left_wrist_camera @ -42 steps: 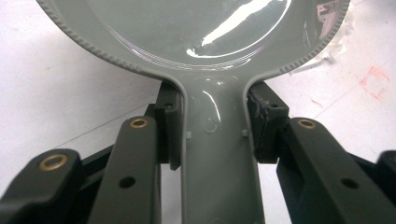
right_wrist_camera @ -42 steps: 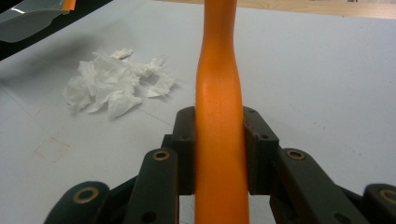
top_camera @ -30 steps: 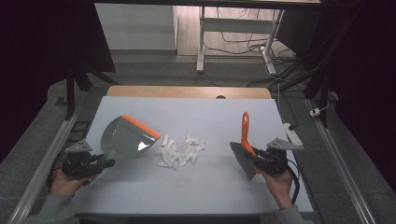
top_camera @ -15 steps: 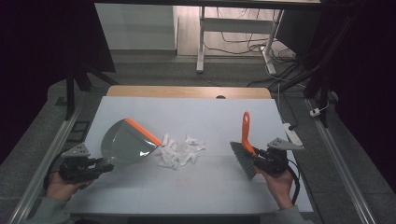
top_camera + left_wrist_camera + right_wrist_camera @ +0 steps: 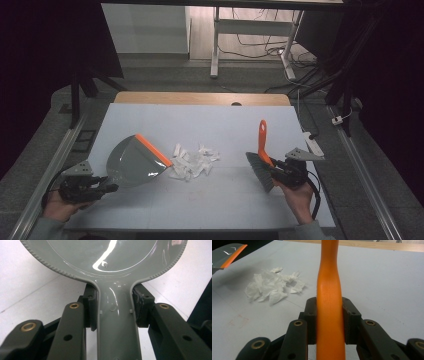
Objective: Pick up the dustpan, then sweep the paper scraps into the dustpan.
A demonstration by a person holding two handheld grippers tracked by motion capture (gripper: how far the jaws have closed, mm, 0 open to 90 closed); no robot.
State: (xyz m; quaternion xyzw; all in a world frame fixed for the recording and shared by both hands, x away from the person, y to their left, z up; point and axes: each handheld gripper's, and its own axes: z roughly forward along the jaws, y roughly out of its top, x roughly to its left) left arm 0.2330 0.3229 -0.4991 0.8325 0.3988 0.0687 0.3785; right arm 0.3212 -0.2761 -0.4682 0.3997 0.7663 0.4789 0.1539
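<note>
Dustpan (image 5: 134, 162) has drawn back from paper scraps (image 5: 194, 161); fingers clamp dustpan and brush (image 5: 262, 162).

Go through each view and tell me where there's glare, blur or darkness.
High view: dark surroundings, table evenly lit, dustpan sheen. Left gripper view: bright glare streak on the dustpan, near jaws soft. Right gripper view: brush handle close and slightly blurred; paper scraps sharper.
</note>
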